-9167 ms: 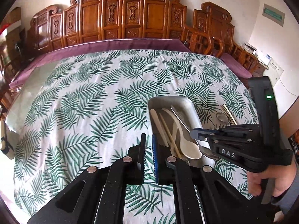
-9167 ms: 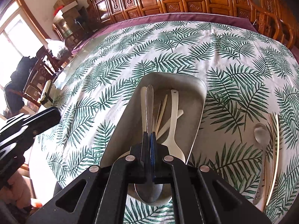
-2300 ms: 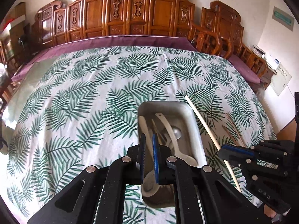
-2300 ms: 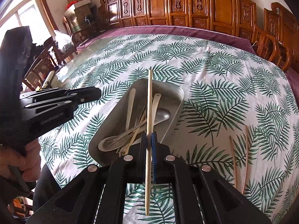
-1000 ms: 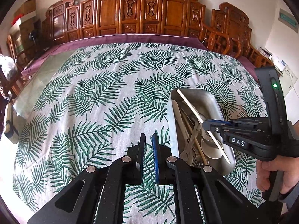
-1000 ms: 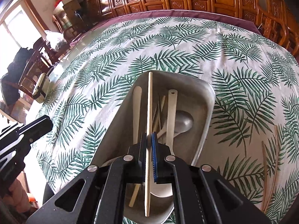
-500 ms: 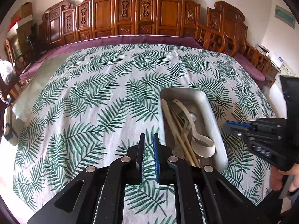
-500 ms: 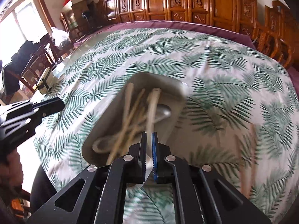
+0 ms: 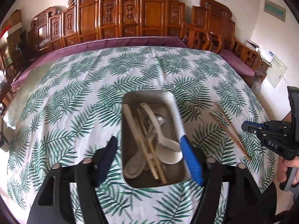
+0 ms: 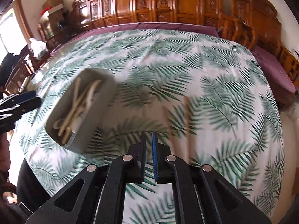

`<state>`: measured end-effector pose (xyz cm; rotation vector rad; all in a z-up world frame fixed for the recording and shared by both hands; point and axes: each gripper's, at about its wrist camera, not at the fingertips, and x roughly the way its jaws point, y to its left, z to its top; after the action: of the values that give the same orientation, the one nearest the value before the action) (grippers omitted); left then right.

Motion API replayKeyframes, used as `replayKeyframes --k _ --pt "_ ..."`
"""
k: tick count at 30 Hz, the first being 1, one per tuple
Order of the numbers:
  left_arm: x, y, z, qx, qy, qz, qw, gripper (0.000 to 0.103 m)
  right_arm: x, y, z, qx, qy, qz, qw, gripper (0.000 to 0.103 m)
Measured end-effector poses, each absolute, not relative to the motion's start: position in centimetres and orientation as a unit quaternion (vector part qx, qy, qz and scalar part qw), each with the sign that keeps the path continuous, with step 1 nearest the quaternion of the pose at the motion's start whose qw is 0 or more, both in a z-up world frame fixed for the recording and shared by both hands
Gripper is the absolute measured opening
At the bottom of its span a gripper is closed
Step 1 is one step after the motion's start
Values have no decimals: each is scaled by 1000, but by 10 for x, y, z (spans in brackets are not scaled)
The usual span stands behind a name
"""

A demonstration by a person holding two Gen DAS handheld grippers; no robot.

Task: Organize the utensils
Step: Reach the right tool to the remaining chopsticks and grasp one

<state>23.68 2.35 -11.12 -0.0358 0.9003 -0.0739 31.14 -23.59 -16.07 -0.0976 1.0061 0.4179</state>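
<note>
A grey metal tray (image 9: 149,94) sits on the palm-leaf tablecloth (image 9: 74,112) with white spoons (image 9: 168,149), a metal spoon and pale chopsticks inside. My left gripper (image 9: 147,140) is opening wide and straddles the tray's near end, one finger on each side; I cannot tell if the pads touch it. Two wooden chopsticks (image 9: 229,128) lie on the cloth right of the tray. My right gripper (image 10: 148,138) hovers over bare cloth right of the tray (image 10: 97,112), jaws opening a narrow gap with nothing between. It also shows in the left wrist view as the right gripper (image 9: 246,126), beside the chopsticks.
Carved wooden chairs (image 9: 130,18) line the far side behind a purple cloth border (image 9: 112,43). A hand (image 9: 291,166) holds the right gripper at the table's right edge. Blurred chopsticks (image 10: 185,102) lie ahead of the right gripper. The left gripper (image 10: 28,100) shows left of the tray.
The right gripper let its long chopstick go into the tray and swung right, away from the tray. The left gripper came over to the tray and opened from shut to wide.
</note>
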Motion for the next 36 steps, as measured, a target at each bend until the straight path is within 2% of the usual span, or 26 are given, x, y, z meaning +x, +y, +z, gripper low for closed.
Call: replayKeyframes --k 2,6,25,29,31,36 --pt "239 15 -111 -18 435 -39 899 75 315 -249 -168 -49 483 190 853 19" --pt "245 -8 -113 -15 440 -43 897 82 322 -268 -180 -53 492 180 850 20" --pt "258 -76 -135 20 471 -60 880 85 365 -263 -233 -102 535 204 814 20" --pt "261 -84 -142 25 478 -62 876 85 366 -264 -236 -113 534 205 812 17" --pt "264 -88 -145 27 481 -63 874 85 366 -265 -236 -123 532 202 813 7" --pt "270 -102 -151 31 486 -67 871 85 363 -275 -233 -127 536 196 811 6"
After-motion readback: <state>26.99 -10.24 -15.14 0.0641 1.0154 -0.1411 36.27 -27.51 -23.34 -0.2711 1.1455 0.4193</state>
